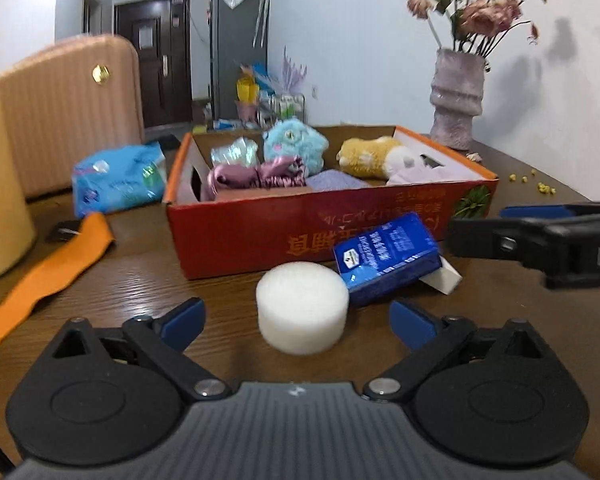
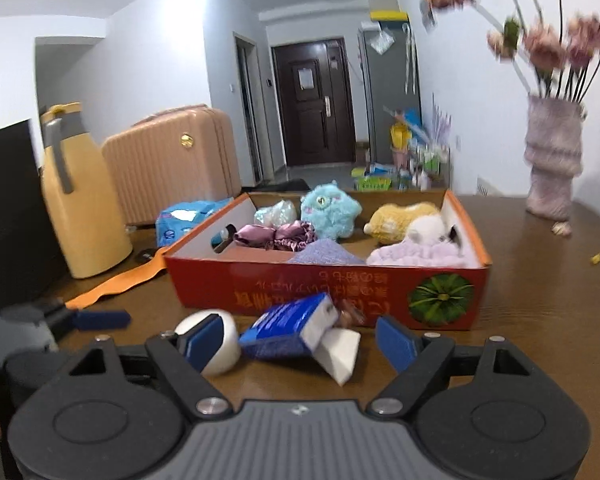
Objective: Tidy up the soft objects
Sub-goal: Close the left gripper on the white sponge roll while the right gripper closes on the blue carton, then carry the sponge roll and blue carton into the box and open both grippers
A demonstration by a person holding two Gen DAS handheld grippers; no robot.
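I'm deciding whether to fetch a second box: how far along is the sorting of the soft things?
Mostly done: the red box already holds the blue plush toy, yellow plush toy and purple scrunchie. Nothing is in hand; the left gripper is open around the white sponge, and the right gripper is open near the blue packet. Those two remain on the table.

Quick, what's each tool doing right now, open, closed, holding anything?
Left tool: open, empty, fingers either side of the white sponge on the table.
Right tool: open, empty, facing the blue packet.
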